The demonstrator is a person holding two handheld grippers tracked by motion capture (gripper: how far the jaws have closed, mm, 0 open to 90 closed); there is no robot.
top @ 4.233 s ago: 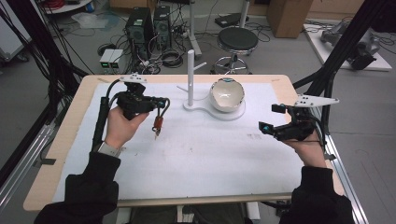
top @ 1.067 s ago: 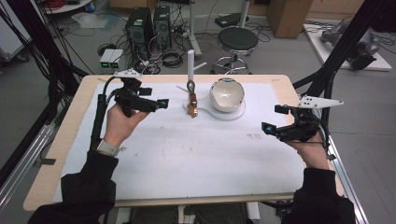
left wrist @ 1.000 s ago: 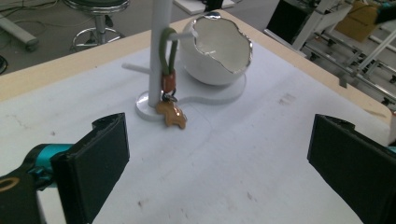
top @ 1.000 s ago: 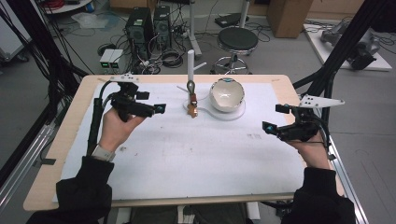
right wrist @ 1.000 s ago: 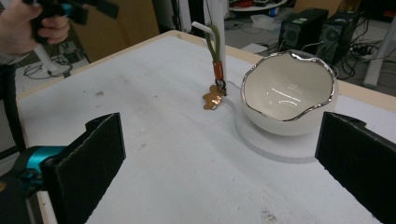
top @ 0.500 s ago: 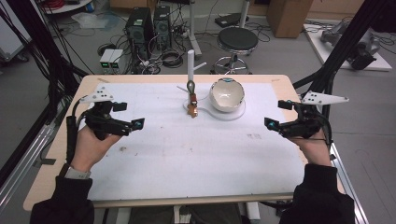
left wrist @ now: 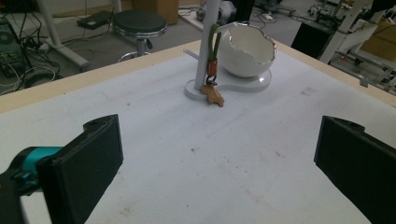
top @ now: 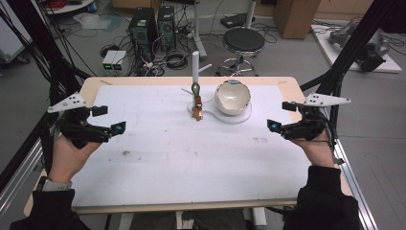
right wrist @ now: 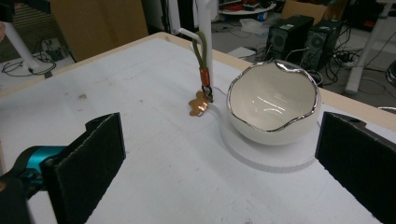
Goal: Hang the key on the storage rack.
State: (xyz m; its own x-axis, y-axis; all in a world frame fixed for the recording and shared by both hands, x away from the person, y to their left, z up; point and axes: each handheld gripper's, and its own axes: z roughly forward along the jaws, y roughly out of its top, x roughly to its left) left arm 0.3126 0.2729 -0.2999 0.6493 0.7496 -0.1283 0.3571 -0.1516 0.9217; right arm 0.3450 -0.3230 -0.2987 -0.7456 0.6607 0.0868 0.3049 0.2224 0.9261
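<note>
Brown keychain (top: 197, 111) hangs on white stand (top: 195, 64), both grippers apart.

Grey floor (top: 297, 57) lies beyond the wood-edged table (top: 287, 82). A black round stool (top: 244, 42) stands behind it, beside two black computer towers (top: 154, 24) amid tangled cables (top: 174, 60). A cardboard box (top: 297, 17) sits farther right, black frame struts (top: 352, 45) nearby.

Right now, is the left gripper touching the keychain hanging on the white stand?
Apart. In the high view the left gripper sits open near the table's left edge, with bare white mat between it and the keychain on the stand.
</note>
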